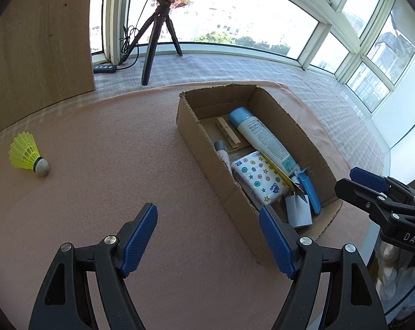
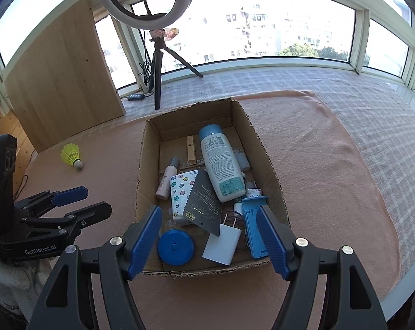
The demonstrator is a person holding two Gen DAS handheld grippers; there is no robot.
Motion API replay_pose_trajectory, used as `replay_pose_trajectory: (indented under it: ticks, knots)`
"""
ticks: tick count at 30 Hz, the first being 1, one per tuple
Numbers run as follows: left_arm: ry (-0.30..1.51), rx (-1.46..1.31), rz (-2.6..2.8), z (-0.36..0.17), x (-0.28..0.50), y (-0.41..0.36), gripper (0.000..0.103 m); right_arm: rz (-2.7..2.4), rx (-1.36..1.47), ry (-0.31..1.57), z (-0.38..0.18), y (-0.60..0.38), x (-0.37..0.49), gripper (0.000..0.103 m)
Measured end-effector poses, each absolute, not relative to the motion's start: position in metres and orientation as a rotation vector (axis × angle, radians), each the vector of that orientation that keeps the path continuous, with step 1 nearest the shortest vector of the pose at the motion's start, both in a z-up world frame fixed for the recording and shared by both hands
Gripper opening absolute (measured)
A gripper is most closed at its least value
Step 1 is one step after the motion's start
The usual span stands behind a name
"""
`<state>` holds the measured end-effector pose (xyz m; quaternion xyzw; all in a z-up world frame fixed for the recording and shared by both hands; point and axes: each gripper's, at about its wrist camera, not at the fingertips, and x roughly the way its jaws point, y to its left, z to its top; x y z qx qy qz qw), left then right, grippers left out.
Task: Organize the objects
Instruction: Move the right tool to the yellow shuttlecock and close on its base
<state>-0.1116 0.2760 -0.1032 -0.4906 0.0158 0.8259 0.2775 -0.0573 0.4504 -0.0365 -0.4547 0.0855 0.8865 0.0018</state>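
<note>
Yellow shuttlecock (image 1: 28, 155) lies alone on the pink-covered counter (image 1: 125, 165), well apart from the cardboard box (image 1: 207, 165) that already holds the other items (lotion bottle (image 2: 221, 167), tissue pack (image 1: 258, 176), clothespin (image 1: 229, 132), charger (image 2: 222, 243), round blue case (image 2: 176, 247), etc.). From the left tongs (image 1: 207, 238) it sits ahead and far to the left; box is ahead-right. Shuttlecock rests on its side, long axis slanting: cork end (image 1: 41, 167) toward the box, skirt away and up-left. Left hand is clearly the nearer one; right tongs (image 2: 209, 238) hover over the box's near edge, w/ the whole box between them and the shuttlecock. Left tongs: jaws wide, nothing between the pads, touching nothing. Right tongs: jaws also wide, empty, above box contents w/o contact. Likely next: left tongs swing left and close across the shuttlecock.
</note>
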Motion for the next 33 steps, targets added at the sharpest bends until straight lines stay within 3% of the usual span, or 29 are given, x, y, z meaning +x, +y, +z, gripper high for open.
replay_pose_trajectory:
  ticks: [26, 33]
  knots:
    - [-0.251, -1.434, 2.465, -0.129, -0.173, 0.071, 0.079, 3.073, -1.701, 0.163, -0.042, 0.274, -0.173, 0.068]
    - [-0.41, -1.416, 2.475, -0.148, -0.204, 0.035, 0.079, 3.061, -1.962, 0.414, -0.079, 0.237, -0.232, 0.068]
